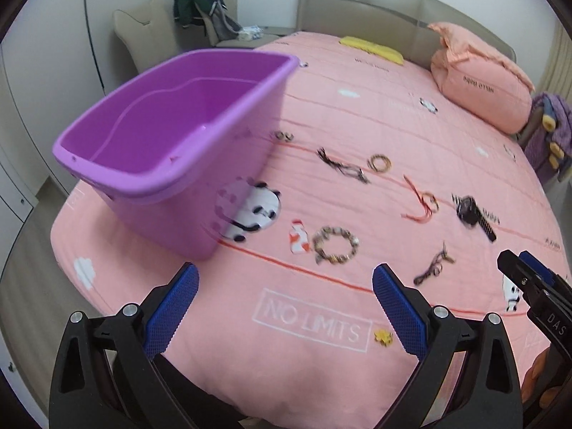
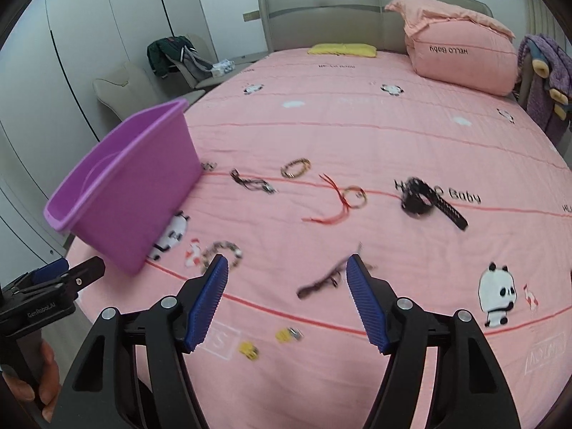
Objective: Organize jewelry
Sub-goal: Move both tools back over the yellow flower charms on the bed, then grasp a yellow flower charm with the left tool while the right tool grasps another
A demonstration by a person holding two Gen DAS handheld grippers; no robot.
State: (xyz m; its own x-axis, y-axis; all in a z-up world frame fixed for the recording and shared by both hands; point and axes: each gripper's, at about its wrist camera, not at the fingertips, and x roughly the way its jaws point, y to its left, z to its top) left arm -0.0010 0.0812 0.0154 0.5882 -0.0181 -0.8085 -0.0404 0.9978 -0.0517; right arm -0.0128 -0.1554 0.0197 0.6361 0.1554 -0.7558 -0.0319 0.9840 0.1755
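Left wrist view, left gripper: jaws wide apart, nothing between them, low centre of frame.
Left wrist view, purple bin: upper left on the pink bedspread; looks empty.
Left wrist view, beaded bracelet: centre, just beyond the jaws, apart from the bin.
Right wrist view, right gripper: jaws parted, empty, lower centre.
Right wrist view, dark bracelet: between and just past the blue pads, untouched.
Right wrist view, advice: likely step is picking this piece; lower squarely, straddle its middle, close gently so cloth is not pinched.
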